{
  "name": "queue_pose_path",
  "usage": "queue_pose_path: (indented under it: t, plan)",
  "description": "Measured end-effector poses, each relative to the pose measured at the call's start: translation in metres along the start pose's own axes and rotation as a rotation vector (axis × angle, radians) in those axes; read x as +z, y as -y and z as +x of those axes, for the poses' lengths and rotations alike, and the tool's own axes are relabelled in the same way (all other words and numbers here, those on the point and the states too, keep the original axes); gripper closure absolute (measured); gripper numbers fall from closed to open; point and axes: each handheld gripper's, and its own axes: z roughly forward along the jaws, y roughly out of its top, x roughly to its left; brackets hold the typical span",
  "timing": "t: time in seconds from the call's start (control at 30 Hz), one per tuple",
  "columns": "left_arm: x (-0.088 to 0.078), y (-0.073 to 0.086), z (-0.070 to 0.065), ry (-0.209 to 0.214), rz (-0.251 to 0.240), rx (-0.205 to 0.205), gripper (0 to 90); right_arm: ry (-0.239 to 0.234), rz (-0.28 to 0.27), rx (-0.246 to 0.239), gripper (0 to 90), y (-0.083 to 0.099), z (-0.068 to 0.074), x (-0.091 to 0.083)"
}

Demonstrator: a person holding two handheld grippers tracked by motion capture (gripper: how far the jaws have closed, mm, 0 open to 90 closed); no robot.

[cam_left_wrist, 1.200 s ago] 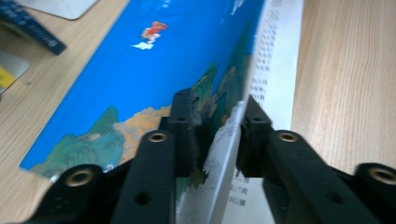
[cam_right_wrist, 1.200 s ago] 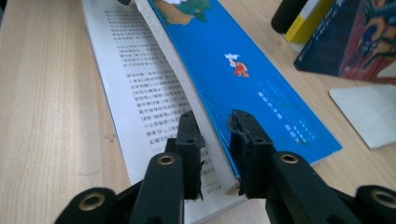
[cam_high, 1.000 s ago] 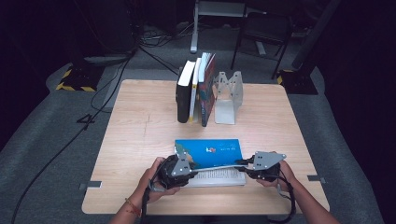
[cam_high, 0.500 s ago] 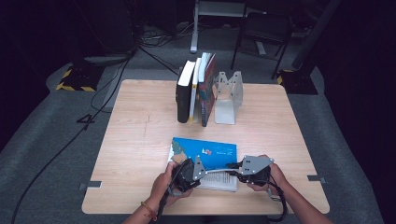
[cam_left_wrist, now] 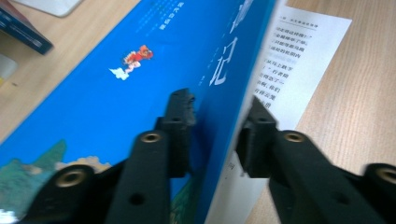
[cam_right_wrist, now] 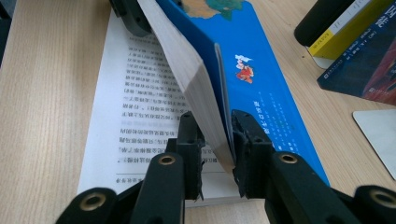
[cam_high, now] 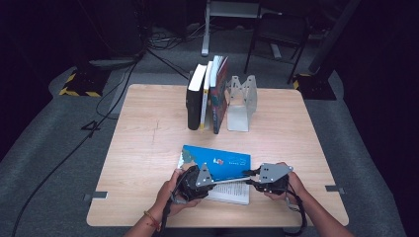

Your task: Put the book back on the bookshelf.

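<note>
A blue book [cam_high: 217,160] lies open near the table's front edge, with a printed white page [cam_high: 232,192] flat under it. Its cover and a thick block of pages are lifted off that page. My left gripper [cam_high: 210,180] holds the left end; in the left gripper view the jaws [cam_left_wrist: 217,135] have just been opening, with the blue cover [cam_left_wrist: 140,79] still between the pads. My right gripper [cam_high: 252,177] takes the right end. There, in the right gripper view, the jaws [cam_right_wrist: 215,140] are shut on the page block [cam_right_wrist: 196,79] and cover.
Several books [cam_high: 207,94] stand upright at the table's back middle, against a grey metal bookend [cam_high: 242,101]. The wooden table [cam_high: 148,128] is bare on the left and right. Cables and chair legs lie on the dark floor beyond.
The two grippers have come a little closer together. The blue cover now sits skewed, with its left end farther back, and the lifted block is raised over the white page.
</note>
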Motion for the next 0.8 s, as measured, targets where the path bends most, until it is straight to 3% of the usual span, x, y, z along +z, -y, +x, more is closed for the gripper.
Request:
queue_pose_path:
  t: [0.17,0.27,0.37,0.43,0.47,0.5,0.53,0.57,0.63,0.73,0.8]
  plan:
    - [0.005,-0.008,-0.010,-0.055,0.021,0.009,58.3,0.010,-0.003,-0.004,75.4,-0.007,0.003,0.000]
    - [0.007,-0.007,-0.007,-0.059,-0.005,-0.051,65.4,0.012,-0.013,-0.004,75.4,-0.011,0.005,0.000]
    - [0.003,-0.008,-0.008,-0.086,-0.009,-0.040,72.0,0.029,-0.018,0.005,73.0,-0.013,0.005,0.001]
    - [-0.001,-0.009,-0.006,-0.100,-0.042,-0.051,76.7,0.040,-0.062,0.074,63.2,-0.012,0.000,-0.002]
    - [-0.004,-0.008,-0.003,-0.089,-0.072,-0.091,78.4,0.063,-0.079,0.111,51.7,-0.011,-0.004,-0.005]
    - [-0.008,-0.005,0.005,-0.048,-0.099,-0.149,80.1,0.098,-0.068,0.139,48.1,-0.005,-0.009,-0.009]
    - [-0.008,-0.005,0.005,-0.048,-0.099,-0.149,80.8,0.098,-0.068,0.139,48.1,-0.005,-0.009,-0.009]
    - [-0.011,-0.004,0.009,-0.033,-0.113,-0.169,80.9,0.094,-0.080,0.193,47.1,0.007,-0.016,-0.015]
    - [-0.019,0.000,0.014,-0.028,-0.143,-0.202,81.9,0.105,-0.070,0.250,47.2,0.019,-0.022,-0.018]
    - [-0.026,0.002,0.019,-0.028,-0.181,-0.219,83.6,0.118,-0.034,0.263,47.8,0.029,-0.026,-0.015]
    - [-0.032,0.003,0.021,-0.041,-0.197,-0.224,84.0,0.104,0.000,0.288,48.2,0.038,-0.029,-0.008]
